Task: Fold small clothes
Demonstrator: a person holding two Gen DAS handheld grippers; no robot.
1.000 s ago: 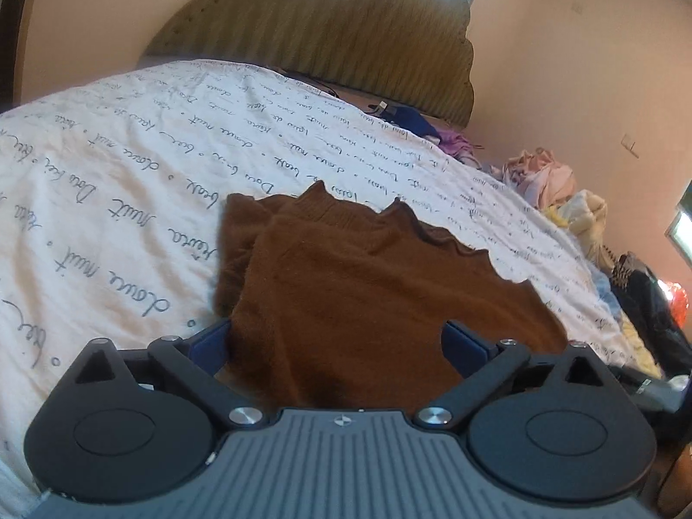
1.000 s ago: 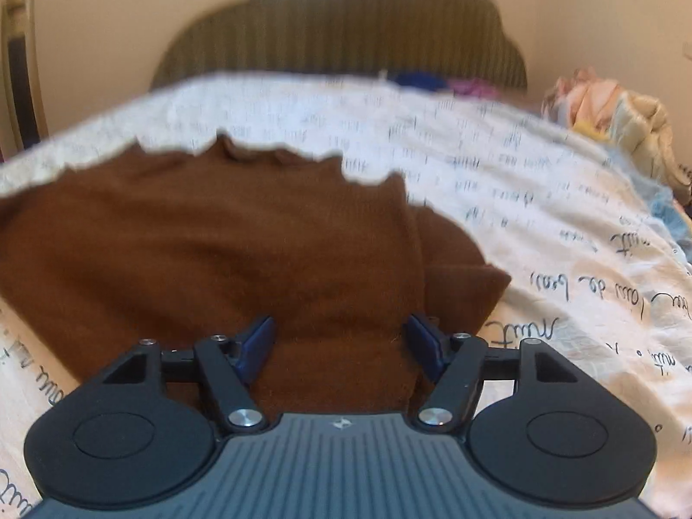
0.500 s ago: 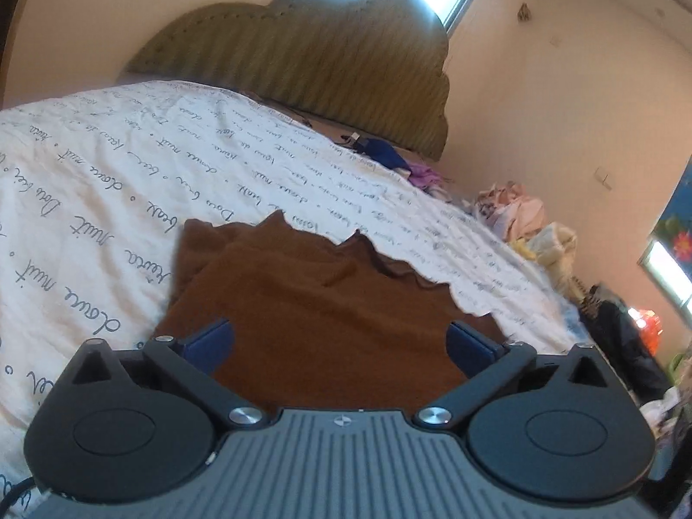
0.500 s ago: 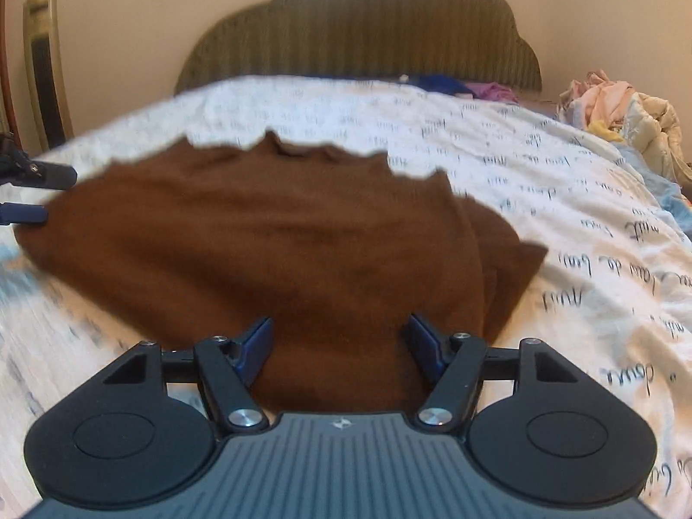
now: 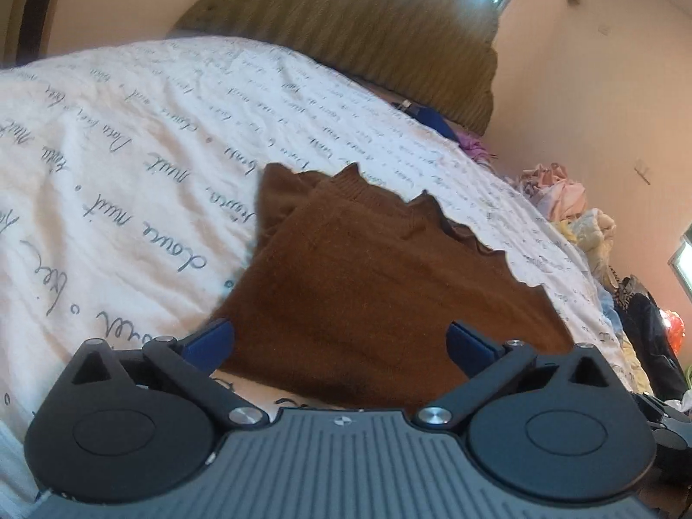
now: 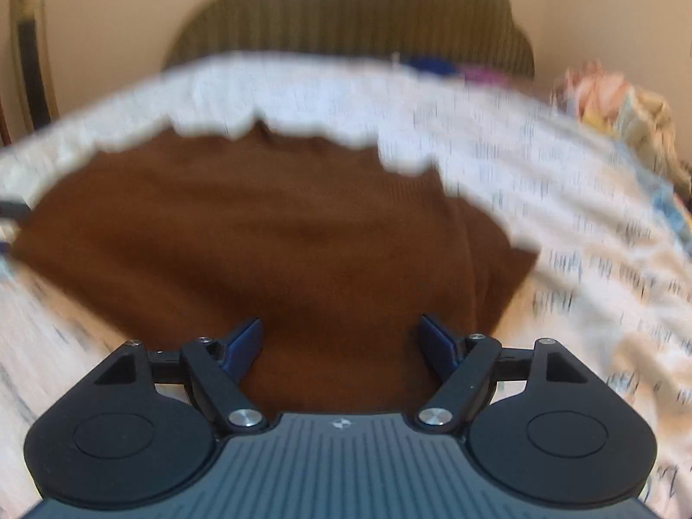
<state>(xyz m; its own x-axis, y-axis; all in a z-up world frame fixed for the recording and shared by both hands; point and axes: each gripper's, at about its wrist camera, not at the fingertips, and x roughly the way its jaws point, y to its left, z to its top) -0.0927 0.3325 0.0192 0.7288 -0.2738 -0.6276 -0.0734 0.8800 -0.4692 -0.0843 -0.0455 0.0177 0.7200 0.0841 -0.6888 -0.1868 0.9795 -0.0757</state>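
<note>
A bed (image 5: 129,138) covered by a white sheet (image 6: 497,138) printed with dark cursive script fills both wrist views, its ribbed olive headboard (image 5: 389,30) rising at the far end against a pale wall. On the sheet lies a brown knit sweater (image 5: 367,277), folded with a layer doubled along its left edge in the left view and its scalloped hem running across the far side. In the right view the sweater (image 6: 259,238) spreads wide across the near part of the bed, a folded layer showing at its right side; this view is blurred, so finer detail of the knit cannot be made out. A heap of pink, yellow and pale clothes (image 5: 571,212) sits at the far right of the bed, with blue and purple items (image 5: 450,129) near the headboard. The left hand-held gripper (image 5: 339,341) hangs over the near edge of the sweater, its blue-padded fingers (image 5: 209,339) spread wide and grasping nothing. The right hand-held gripper (image 6: 341,341) is likewise released, its fingers (image 6: 244,341) parted above the sweater's near portion, the cloth showing between them without being pinched.
</note>
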